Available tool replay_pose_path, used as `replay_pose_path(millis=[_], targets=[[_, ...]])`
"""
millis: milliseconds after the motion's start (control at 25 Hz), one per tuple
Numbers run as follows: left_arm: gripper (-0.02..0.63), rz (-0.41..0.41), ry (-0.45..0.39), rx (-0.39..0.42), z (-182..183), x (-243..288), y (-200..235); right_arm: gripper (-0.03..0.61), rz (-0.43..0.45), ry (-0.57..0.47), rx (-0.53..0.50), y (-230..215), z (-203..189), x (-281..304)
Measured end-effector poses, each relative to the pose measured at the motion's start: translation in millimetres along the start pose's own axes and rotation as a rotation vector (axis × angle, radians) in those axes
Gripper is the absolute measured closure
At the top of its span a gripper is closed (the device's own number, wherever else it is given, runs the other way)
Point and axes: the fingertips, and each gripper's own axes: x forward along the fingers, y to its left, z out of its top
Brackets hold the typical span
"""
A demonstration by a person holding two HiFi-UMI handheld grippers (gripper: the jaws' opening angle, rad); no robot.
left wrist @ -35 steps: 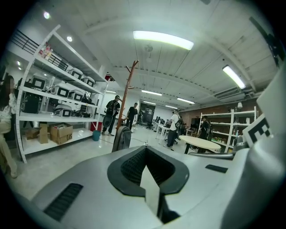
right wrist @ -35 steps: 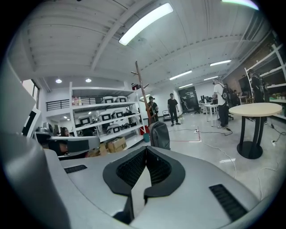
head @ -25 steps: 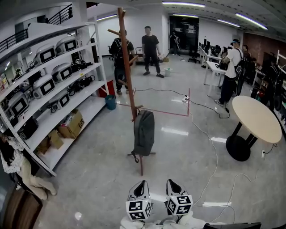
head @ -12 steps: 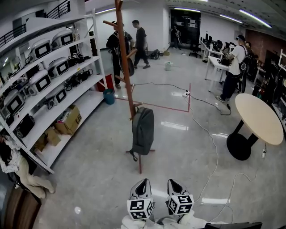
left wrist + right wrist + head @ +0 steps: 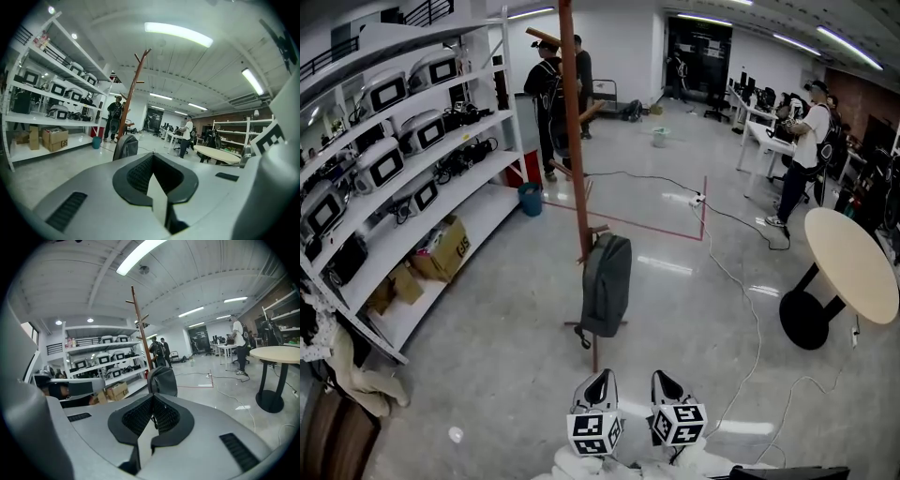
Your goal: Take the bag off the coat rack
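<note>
At the bottom centre of the head view, two grippers side by side above the pale floor (image 5: 694,309): left gripper (image 5: 598,382) and right gripper (image 5: 665,382), each carrying one marker cube (image 5: 592,434). In both gripper views, jaws pressed together pad to pad, nothing between them.

Higher in the frame and well apart from both, at centre, one dark grey bag (image 5: 607,286), hanging upright from a low peg of the single wooden coat rack (image 5: 575,141). Sits straight beyond the closed tips in the right gripper view, a little left of them in the left gripper view.

Along the left edge, one white shelf unit (image 5: 478,225) loaded with devices, with at least two cardboard boxes (image 5: 442,255) on its lowest level and one blue bin (image 5: 531,200) at its far end. At the right edge, one round table (image 5: 862,272). Behind the rack at top centre, two people (image 5: 546,103); at upper right, a third person (image 5: 811,141).
</note>
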Motion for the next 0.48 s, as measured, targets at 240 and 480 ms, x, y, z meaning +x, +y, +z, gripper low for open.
replay_pose_path(millis=[240,480], targets=[[0.614,0.011,0.004,0.002,16,33,30,0.568,0.006,0.013,0.012,5,9,41],[0.614,0.012,0.007,-0.007,28,57,49,0.568,-0.006,0.019,0.017,3,20,69]])
